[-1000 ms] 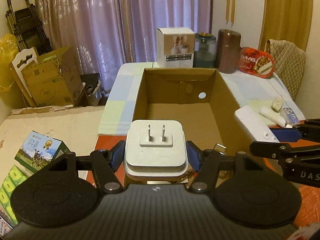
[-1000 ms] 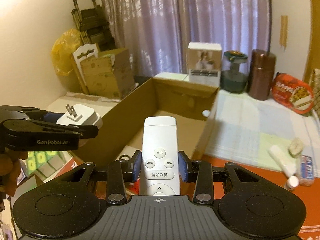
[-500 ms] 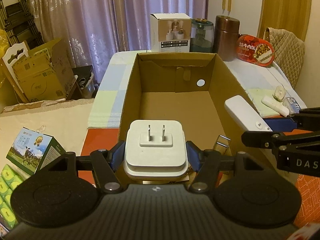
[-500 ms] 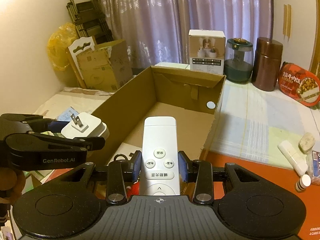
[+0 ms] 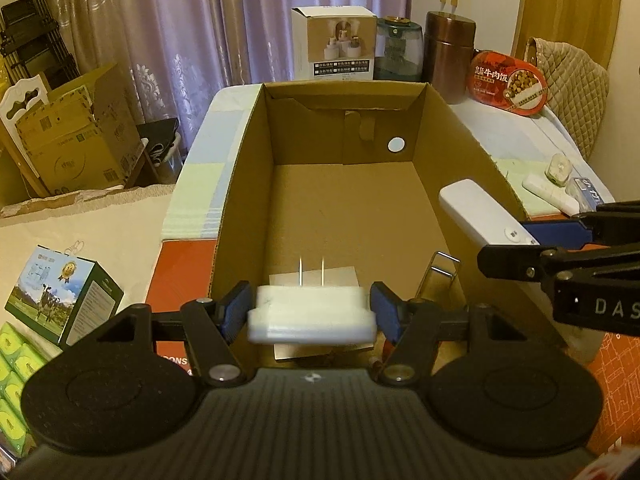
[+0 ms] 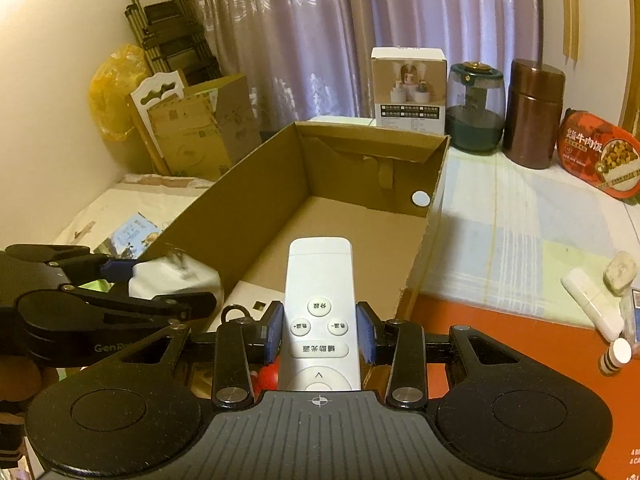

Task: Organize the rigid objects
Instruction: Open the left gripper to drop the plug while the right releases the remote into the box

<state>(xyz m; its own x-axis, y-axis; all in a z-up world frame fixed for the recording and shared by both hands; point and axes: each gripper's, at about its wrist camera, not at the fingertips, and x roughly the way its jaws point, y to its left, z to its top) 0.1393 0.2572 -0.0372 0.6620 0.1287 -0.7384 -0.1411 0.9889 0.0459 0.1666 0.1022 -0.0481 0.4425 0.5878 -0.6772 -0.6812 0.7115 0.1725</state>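
Plug adapter, white and squarish with two metal prongs pointing up, sits blurred between the blue pads of the left gripper. It is low over the near end of the open cardboard box, just above a flat pale card lying on the box floor. Whether the pads press it or have just let go, I cannot tell. To finish well, this gripper should probably spread fully and lift straight up, so the adapter is not dragged along. Further right, a metal clip rests by the right wall of the box. Rightmost, the right gripper is clamped on a slim white remote control, held over the box's near end with its buttons facing up.
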